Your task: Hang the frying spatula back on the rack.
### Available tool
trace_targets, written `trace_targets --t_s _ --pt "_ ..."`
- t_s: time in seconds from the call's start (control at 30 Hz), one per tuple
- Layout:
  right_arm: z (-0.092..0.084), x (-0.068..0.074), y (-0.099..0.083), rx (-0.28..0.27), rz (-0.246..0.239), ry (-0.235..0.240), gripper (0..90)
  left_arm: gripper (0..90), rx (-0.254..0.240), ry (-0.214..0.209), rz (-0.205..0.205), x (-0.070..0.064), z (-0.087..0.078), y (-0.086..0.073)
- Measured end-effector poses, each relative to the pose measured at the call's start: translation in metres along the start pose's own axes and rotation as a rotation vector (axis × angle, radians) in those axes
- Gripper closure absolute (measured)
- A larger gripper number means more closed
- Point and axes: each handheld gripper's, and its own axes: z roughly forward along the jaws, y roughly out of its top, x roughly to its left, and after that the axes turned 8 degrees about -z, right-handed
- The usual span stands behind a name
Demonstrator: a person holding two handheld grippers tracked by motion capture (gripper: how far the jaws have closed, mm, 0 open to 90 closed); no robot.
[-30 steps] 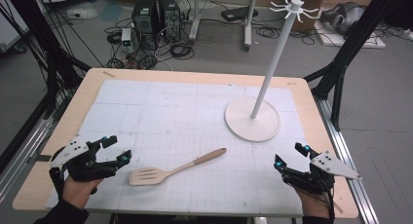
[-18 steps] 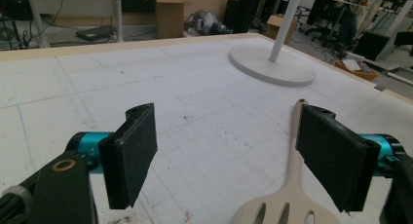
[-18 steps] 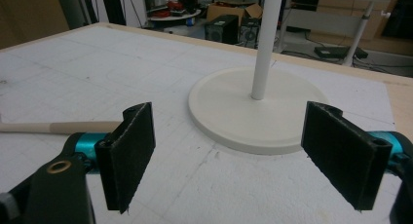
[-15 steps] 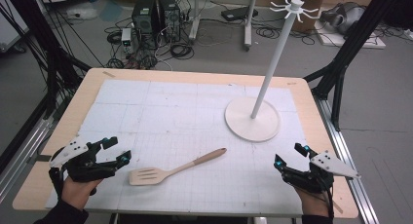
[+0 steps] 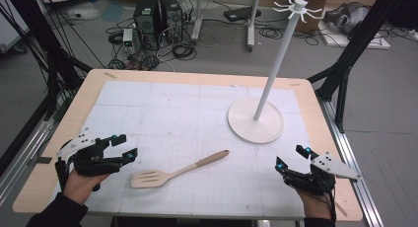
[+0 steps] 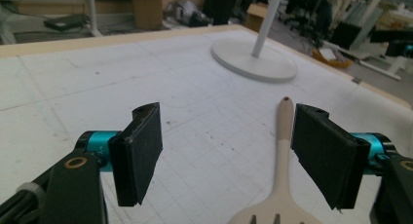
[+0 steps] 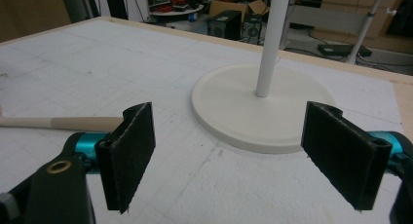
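- A wooden spatula (image 5: pixel 175 172) lies flat on the white mat (image 5: pixel 187 113) near the table's front edge, between the two hands, its slotted blade toward the left gripper (image 5: pixel 124 148) and its handle slanting up and to the right toward the stand (image 5: pixel 256 121).
- The left gripper sits just beside the blade at the mat's left side, not touching it; its jaws are spread with nothing pinched, and they have just been closing a little.
- In the left gripper view, the spatula (image 6: pixel 280 185) lies on the mat ahead of the left gripper (image 6: pixel 229 151), its handle running away close along the inner face of the right-hand jaw, the blade's slots at the bottom edge; the pads press on nothing.
- The right gripper (image 5: pixel 292 158) rests low at the front right of the mat, well apart from the spatula, its jaws spread wide and empty.
- In the right gripper view, the right gripper (image 7: pixel 229 151) faces the stand's round base (image 7: pixel 263 109) and white pole, with the spatula's handle (image 7: pixel 58 122) showing at the left behind one jaw.
- The stand stands upright at the right rear of the mat, its pole rising to a hooked crown.
- The mat covers most of the table (image 5: pixel 84 94).
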Motion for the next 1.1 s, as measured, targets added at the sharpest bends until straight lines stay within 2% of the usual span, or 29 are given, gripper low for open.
trace_targets --t_s 0.07,0.17,0.37,0.4,0.53,0.7,0.87,1.1 --pt "-0.001 0.000 0.000 0.004 0.005 -0.002 18.7 33.5 0.062 -0.035 0.020 -0.005 0.010 0.001" --pt "-0.001 -0.001 0.000 0.003 0.007 -0.002 18.7 34.3 0.172 -0.051 0.063 -0.015 0.027 0.002" --pt "-0.001 0.000 0.000 0.002 0.003 0.005 18.7 42.9 0.314 -0.074 0.106 -0.024 0.060 0.001" --pt "-0.001 0.000 0.000 0.002 0.007 0.004 18.7 46.3 0.339 -0.081 0.120 -0.024 0.065 0.000" --pt "-0.001 -0.001 0.000 0.003 0.008 0.003 18.7 50.2 0.421 -0.092 0.136 -0.026 0.080 0.000" --pt "0.000 -0.001 0.000 0.000 0.006 0.004 18.7 53.4 0.499 -0.121 0.134 -0.029 0.096 -0.001" --pt "-0.001 -0.001 0.000 0.002 0.009 0.002 18.7 56.0 0.582 -0.141 0.146 -0.034 0.109 -0.010" --pt "0.000 -0.001 0.000 0.002 0.006 0.005 18.8 58.4 0.644 -0.153 0.164 -0.038 0.121 -0.014"
